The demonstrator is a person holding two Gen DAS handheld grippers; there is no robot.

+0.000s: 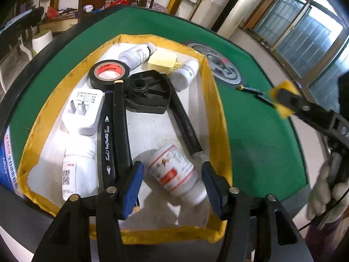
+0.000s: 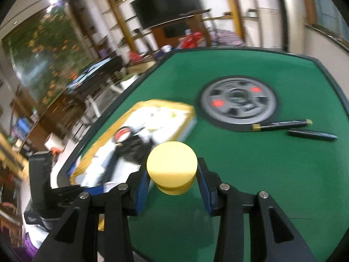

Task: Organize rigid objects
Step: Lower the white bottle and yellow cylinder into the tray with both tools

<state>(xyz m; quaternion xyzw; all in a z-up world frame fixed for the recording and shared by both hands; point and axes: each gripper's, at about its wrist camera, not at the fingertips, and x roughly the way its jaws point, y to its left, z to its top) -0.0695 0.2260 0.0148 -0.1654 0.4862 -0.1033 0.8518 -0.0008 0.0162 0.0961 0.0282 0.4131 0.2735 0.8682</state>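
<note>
Left gripper (image 1: 172, 187): you're holding it tilted down over the near end of the box, jaws spread, blue pads (image 1: 134, 187) standing clear on either side of a white bottle without pressing it.
White bottle (image 1: 176, 172): it's lying on its side on the box floor, orange-and-white label up, cap toward you.
Right gripper (image 2: 172, 185): you're pinching a yellow jar (image 2: 171, 169) between the pads, carrying it above the green table (image 2: 261, 174); this view is pretty blurry.
Box (image 1: 214, 100): yellow-rimmed, white inside, sitting on the table and already crowded.
Inside the box: black tape roll (image 1: 109, 74), white plug (image 1: 81, 111), two black markers (image 1: 113, 128) lying side by side, a black plastic piece (image 1: 148, 91), another tall white bottle (image 1: 78, 168) at the left, two small white bottles (image 1: 136, 54) at the far end with a pale yellow block (image 1: 162, 62) between them.
Still out on the table: two pens (image 2: 312, 134) lying just beside the grey disc (image 2: 238, 102), well apart from the box.
Gloved hand (image 1: 327, 185): you're gripping the right tool's handle with it, at the right edge of the left camera's view.
</note>
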